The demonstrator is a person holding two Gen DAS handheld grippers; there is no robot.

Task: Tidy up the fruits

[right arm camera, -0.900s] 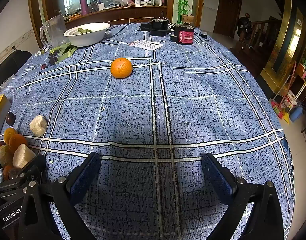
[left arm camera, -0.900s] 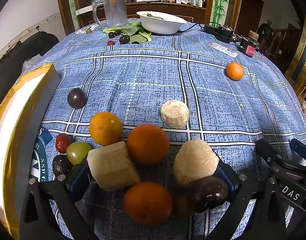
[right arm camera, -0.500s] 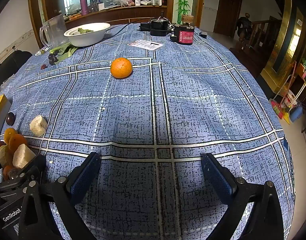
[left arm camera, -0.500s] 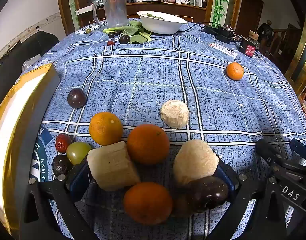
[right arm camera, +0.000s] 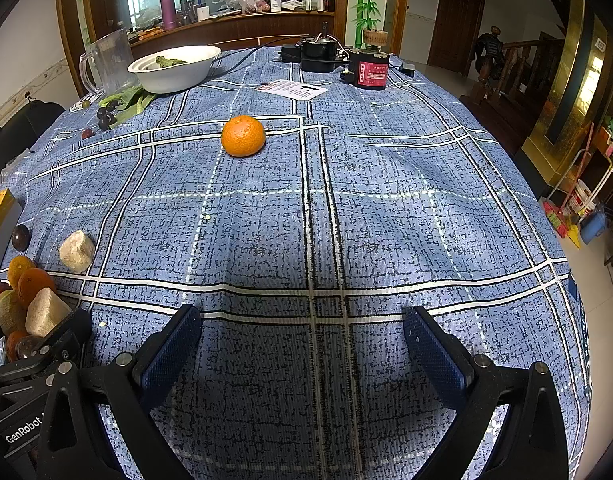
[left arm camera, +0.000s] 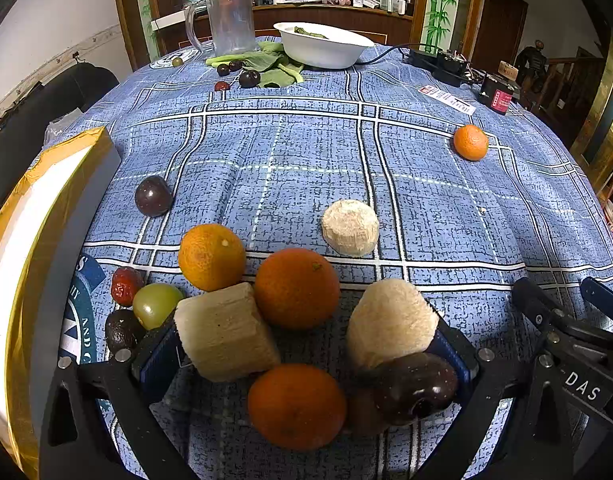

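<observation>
The left gripper is spread wide around a pile of oranges, pale chunks and a dark plum on the table. The right gripper is spread wide with only cloth between its fingers. One orange sits alone far ahead, with a white bowl and a jug behind it.

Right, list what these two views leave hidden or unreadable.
- Left wrist view: the brownish item behind the dark plum is mostly covered; unidentifiable.
- Left wrist view: the gold-edged box runs off the left edge; contents unseen.
- Right wrist view: the fruit pile is cut by the left edge and the left gripper's body.
- Right wrist view: the paper card has print too small to read.
</observation>
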